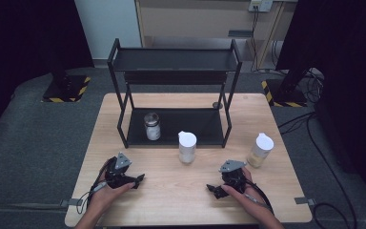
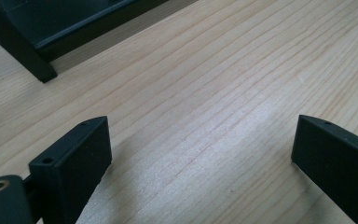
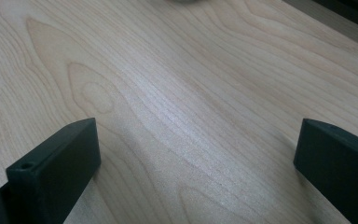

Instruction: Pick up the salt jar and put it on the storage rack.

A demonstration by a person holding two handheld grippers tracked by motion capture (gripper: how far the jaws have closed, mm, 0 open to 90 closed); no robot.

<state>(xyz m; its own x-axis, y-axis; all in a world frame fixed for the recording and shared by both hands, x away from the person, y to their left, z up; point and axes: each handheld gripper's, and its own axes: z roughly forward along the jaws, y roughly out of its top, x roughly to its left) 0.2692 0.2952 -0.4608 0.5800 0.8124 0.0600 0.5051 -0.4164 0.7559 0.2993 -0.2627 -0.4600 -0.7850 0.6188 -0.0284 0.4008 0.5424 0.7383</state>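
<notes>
1. The fingers (image 2: 70,163) of the left gripper (image 1: 124,177) stand wide apart with only bare wood between them; they grasp nothing. In the right gripper view the fingers (image 3: 56,168) are likewise spread over bare wood, so the right gripper (image 1: 226,183) is empty too.
2. Both grippers sit low over the near part of the desk (image 1: 171,200), each held in a hand, pointing inward toward each other.
3. The things nearest them are two white-capped containers. The middle container (image 1: 187,147) stands upright on the desk just in front of the black rack (image 1: 174,62), between the two grippers but farther back. The right container (image 1: 260,149) stands upright near the desk's right edge, just beyond the right gripper and apart from it.
4. A glass jar (image 1: 152,126) with a metal lid already stands on the rack's lower shelf, toward its left.
5. Judged from this layout, the work looks like shelving the containers: one item seems placed, and the two on the desk are untouched.
6. What is left, as I judge it: reach, grasp and shelve each container; the upper shelf holds nothing.
</notes>
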